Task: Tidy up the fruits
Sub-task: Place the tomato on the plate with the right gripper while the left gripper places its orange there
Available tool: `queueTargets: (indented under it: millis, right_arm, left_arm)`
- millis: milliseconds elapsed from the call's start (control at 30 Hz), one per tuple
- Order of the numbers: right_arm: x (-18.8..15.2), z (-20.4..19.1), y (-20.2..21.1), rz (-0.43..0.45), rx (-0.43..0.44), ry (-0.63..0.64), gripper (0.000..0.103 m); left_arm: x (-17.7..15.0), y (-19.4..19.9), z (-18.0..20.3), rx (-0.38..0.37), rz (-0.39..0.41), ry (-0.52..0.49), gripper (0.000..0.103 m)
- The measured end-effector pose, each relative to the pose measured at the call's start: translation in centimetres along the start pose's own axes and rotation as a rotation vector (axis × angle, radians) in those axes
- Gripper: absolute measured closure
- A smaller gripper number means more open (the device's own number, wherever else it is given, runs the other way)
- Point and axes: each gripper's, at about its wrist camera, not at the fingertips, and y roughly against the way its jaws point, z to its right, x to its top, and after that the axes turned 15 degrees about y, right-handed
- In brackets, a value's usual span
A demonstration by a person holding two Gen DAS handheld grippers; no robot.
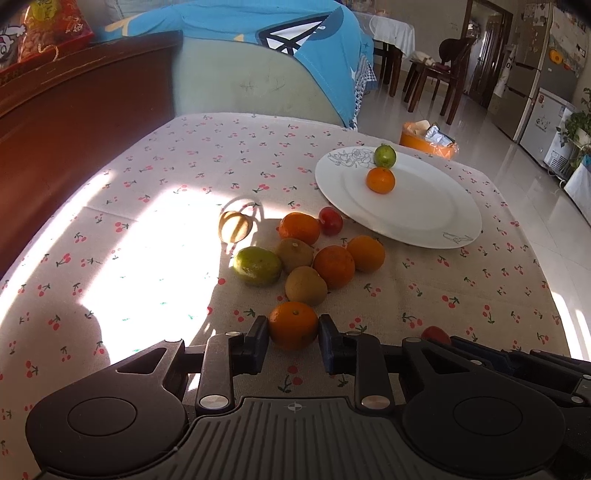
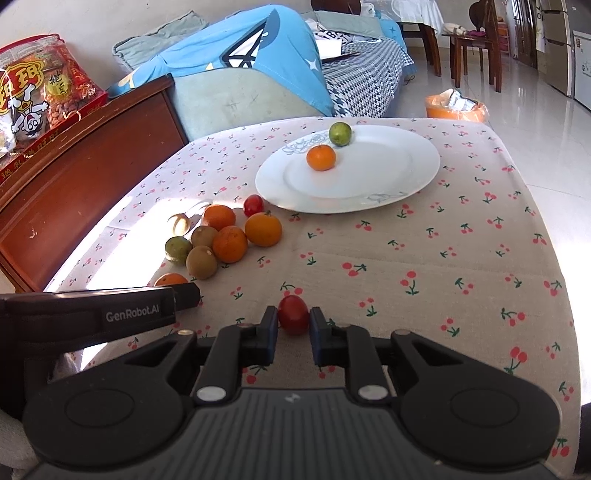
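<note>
Your left gripper (image 1: 293, 334) is clamped on a tangerine (image 1: 293, 329), both pads pressed against its sides low over the cherry-print tablecloth (image 1: 424, 280). Your right gripper (image 2: 293, 320) is closed the same way on a small red fruit (image 2: 293, 314), which sits between its fingers just above the cloth. In the right wrist view the left gripper's body reaches in from the left edge, with the top of its tangerine just showing behind it. Ahead of both tools lies a loose cluster of fruit on the cloth: a green citrus (image 1: 257, 266), two brown kiwis (image 1: 306, 285) touching each other, three more orange fruits (image 1: 334, 266) packed beside them, and another small red fruit (image 1: 330, 220) at the far edge of the group, just short of the plate. A pale striped fruit (image 1: 235, 226) lies a little apart to the left in the bright patch of sun. The white plate (image 1: 424, 206) is beyond the cluster, toward the right, and already carries two pieces near its far rim: an orange tangerine on the plate (image 1: 381, 180) and a green lime (image 1: 385, 155) just behind it, close together. Past the table you have a sofa draped with a blue cloth (image 1: 236, 22).
</note>
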Motion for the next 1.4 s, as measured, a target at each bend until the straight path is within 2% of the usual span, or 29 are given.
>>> queueTargets:
  millis: [467,1000,1400]
  right_arm:
    - [1.2,2.0,0.2,0.049,-0.015,-0.089,0.085]
    - [4.4,6.9,-0.9,0.154,-0.045,-0.257,0.085]
    - [5.7,7.6,-3.6,0.162,-0.053,-0.247,0.085]
  left_arm:
    - [1.3,0.1,2.4,-0.065,0.033,-0.009,0.077]
    - [5.9,-3.2,4.4,-0.138,0.052,0.049,0.077]
    - [7.0,-6.4,5.5,-0.146,0.021,0.053,0.076]
